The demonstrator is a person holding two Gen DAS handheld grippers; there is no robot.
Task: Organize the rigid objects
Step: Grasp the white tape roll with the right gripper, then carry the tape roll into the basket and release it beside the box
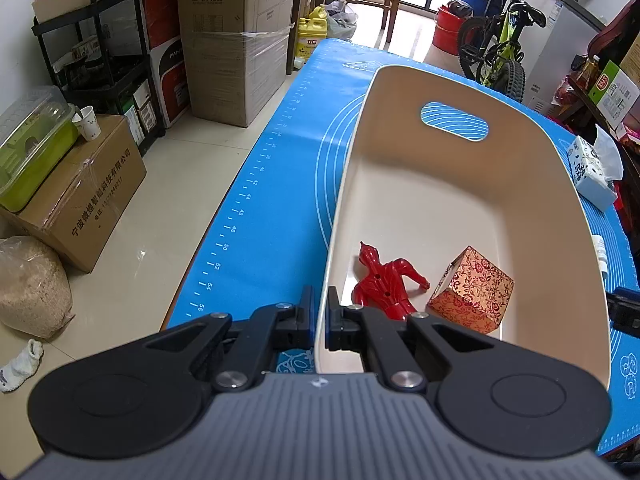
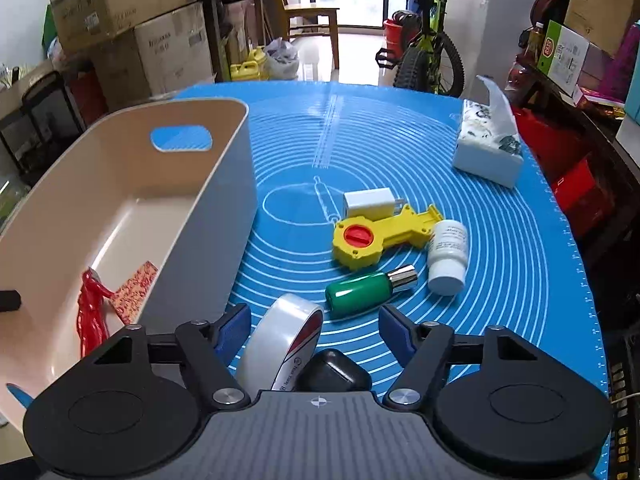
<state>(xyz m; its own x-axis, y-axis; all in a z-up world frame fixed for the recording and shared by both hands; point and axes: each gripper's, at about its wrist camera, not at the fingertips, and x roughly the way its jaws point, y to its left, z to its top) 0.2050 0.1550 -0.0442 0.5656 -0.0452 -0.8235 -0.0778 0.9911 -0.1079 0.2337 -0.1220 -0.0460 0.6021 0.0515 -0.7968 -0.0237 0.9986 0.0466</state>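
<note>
Left gripper [image 1: 319, 300] jaws pinch the cream plastic bin [image 1: 560, 216] wall. Right gripper [image 2: 314, 320] jaws gape wide, untouching, around an upright white tape roll [image 2: 276, 344] and black case [image 2: 334, 370].

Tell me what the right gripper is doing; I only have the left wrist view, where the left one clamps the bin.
Observer: The right gripper is open, jaws either side of a tape standing on edge on the mat; no pad presses it.
Reviewer: What else is outside the bin?
Observer: A green bottle, white bottle, yellow toy and white plug.
Reviewer: Anything near the tape?
Observer: A black case lies right beside it.
</note>
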